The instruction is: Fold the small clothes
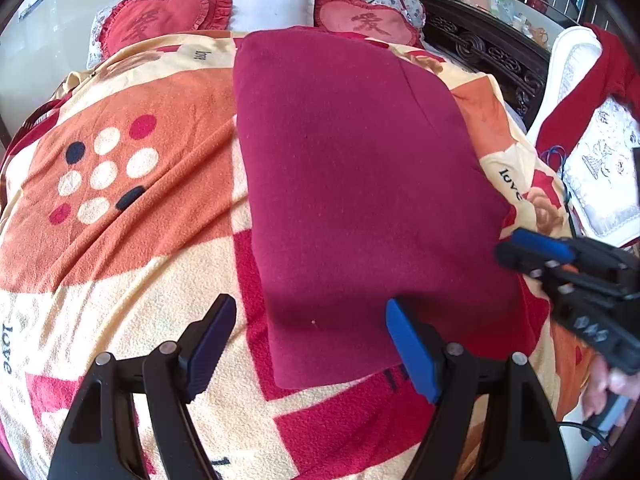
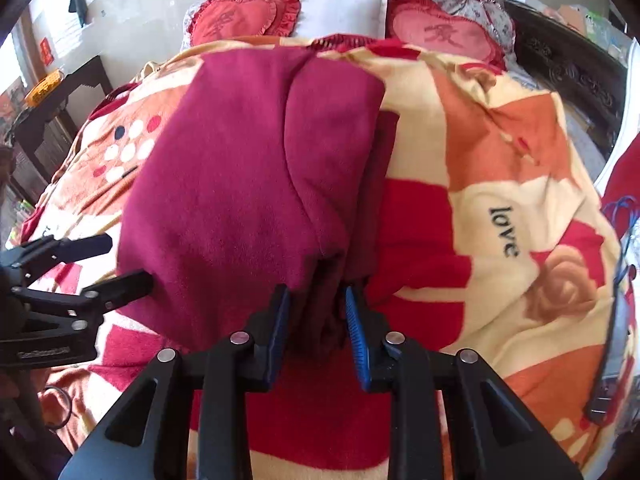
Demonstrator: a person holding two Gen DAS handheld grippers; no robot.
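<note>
A dark red fleece garment (image 1: 352,184) lies folded lengthwise on the patterned blanket (image 1: 132,240). My left gripper (image 1: 310,344) is open and empty, hovering over the garment's near left corner. My right gripper (image 2: 316,320) is shut on the bunched near right edge of the garment (image 2: 248,184) and lifts it a little. The right gripper also shows at the right edge of the left wrist view (image 1: 560,264). The left gripper shows at the left of the right wrist view (image 2: 80,272), open.
Two red heart cushions (image 1: 160,24) and a white pillow (image 1: 272,4) sit at the head of the bed. A dark carved headboard (image 1: 492,52) and a white chair with red cloth (image 1: 592,92) stand to the right. A dark shelf (image 2: 60,112) is at the left.
</note>
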